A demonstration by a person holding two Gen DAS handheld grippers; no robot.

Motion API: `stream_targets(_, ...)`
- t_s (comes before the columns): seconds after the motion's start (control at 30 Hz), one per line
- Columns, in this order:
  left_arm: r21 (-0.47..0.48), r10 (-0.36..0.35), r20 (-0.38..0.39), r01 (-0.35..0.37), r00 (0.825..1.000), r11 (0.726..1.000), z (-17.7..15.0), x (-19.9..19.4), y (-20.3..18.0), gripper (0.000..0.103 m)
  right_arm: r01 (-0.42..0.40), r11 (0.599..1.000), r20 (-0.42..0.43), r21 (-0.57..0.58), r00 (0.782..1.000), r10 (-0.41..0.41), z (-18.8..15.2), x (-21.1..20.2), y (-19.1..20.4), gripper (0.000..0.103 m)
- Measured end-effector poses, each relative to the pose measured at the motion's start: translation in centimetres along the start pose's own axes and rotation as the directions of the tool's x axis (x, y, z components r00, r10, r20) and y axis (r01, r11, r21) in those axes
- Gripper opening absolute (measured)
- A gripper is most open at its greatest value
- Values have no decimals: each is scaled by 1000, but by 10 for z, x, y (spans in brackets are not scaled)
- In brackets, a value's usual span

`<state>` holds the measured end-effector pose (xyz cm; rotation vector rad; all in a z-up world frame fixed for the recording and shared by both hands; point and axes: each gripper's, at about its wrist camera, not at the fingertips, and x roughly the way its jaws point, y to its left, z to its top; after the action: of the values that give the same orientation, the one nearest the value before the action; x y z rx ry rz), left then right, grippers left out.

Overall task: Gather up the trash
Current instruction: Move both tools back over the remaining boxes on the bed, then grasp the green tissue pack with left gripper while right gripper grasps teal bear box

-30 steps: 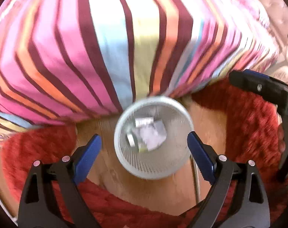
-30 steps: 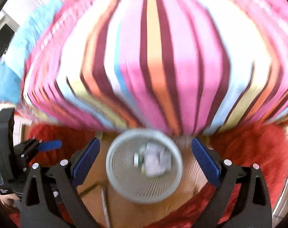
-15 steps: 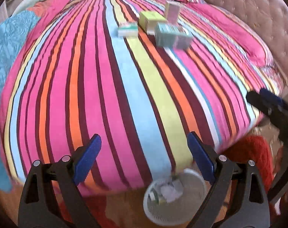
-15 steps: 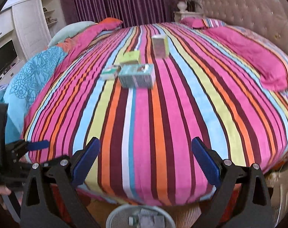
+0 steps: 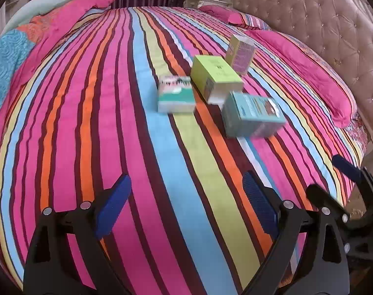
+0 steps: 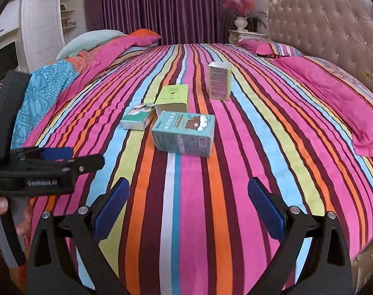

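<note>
The right gripper (image 6: pixel 188 209) hangs over a round bed with a striped bedspread (image 6: pixel 235 196), its blue-padded jaws wide apart with nothing between them. Four cartons sit mid-bed: a teal box (image 6: pixel 184 134) lying nearest, a small white-and-green box (image 6: pixel 138 117) to its left, a lime-green box (image 6: pixel 172 97) touching the teal one behind, and a pale yellow box (image 6: pixel 219 81) upright farther back. The left gripper (image 6: pixel 45 164) shows at the left edge, a hand (image 6: pixel 1 206) below it.

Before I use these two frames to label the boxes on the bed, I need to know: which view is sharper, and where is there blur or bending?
Right wrist view: sharper; print on the teal box shows but is too small to read. Left wrist view: motion blur smears the teal box and the white-and-green box. Both views: the fisheye bends the striped bedspread into a dome, with dark corners.
</note>
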<state>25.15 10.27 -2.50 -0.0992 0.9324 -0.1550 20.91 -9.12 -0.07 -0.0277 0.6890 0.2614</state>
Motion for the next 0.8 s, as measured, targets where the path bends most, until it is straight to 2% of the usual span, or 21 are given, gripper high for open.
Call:
stream_targets(0.2, -3, -38, 8, 38, 999, 999, 32, 23, 15, 89, 33, 999, 16, -21, 999, -33, 18, 27, 13, 93)
stream_targets(0.4, 25, -80, -12, 81, 997, 996, 64, 50, 19, 89, 58, 998, -6, -9, 998, -58, 28, 57, 20, 93)
stream_targets(0.8, 39, -87, -48, 89, 995, 995, 87, 85, 27, 89, 118, 993, -24, 21, 993, -117, 40, 88, 19, 93)
